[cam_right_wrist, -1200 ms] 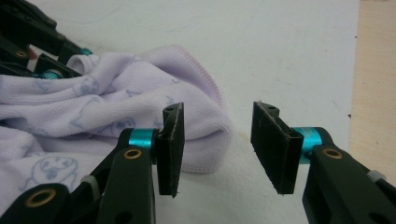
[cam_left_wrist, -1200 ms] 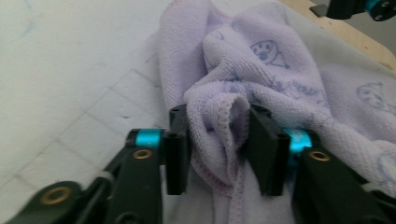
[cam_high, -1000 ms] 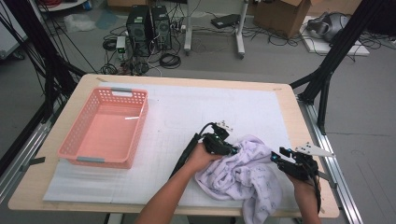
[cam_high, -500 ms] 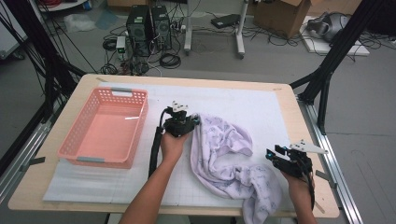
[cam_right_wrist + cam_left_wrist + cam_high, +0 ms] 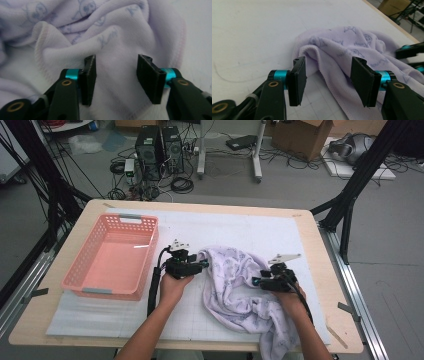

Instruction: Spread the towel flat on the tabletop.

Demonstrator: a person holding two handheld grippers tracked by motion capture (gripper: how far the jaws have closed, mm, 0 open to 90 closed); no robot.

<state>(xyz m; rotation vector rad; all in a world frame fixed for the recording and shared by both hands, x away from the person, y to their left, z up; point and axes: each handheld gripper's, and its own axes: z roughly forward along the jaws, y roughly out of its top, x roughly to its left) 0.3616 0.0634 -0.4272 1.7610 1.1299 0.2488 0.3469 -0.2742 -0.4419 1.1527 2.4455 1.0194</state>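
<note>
A lilac printed cloth [image 5: 235, 287] lies crumpled on the white mat [image 5: 250, 227], one end hanging over the table's near edge. My left gripper [image 5: 204, 264] points right at the cloth's left edge. Its jaws have just been opening. In the left gripper view the left gripper [image 5: 328, 75] stands open, with a fold of the cloth [image 5: 342, 47] lying between and beyond the pads, untouched. My right gripper [image 5: 256, 282] points left over the cloth's right part. In the right gripper view the right gripper [image 5: 116, 72] hangs open just above the cloth [image 5: 100, 30].
An empty pink basket [image 5: 109, 292] stands on the mat to the left of my left hand. The table's wooden edge [image 5: 320, 240] runs along the right. Black frame legs, computers and cables stand on the floor beyond the table.
My left gripper pulled the cloth's edge leftward, spreading it, then opened and let go. My right gripper moved left onto the cloth.
</note>
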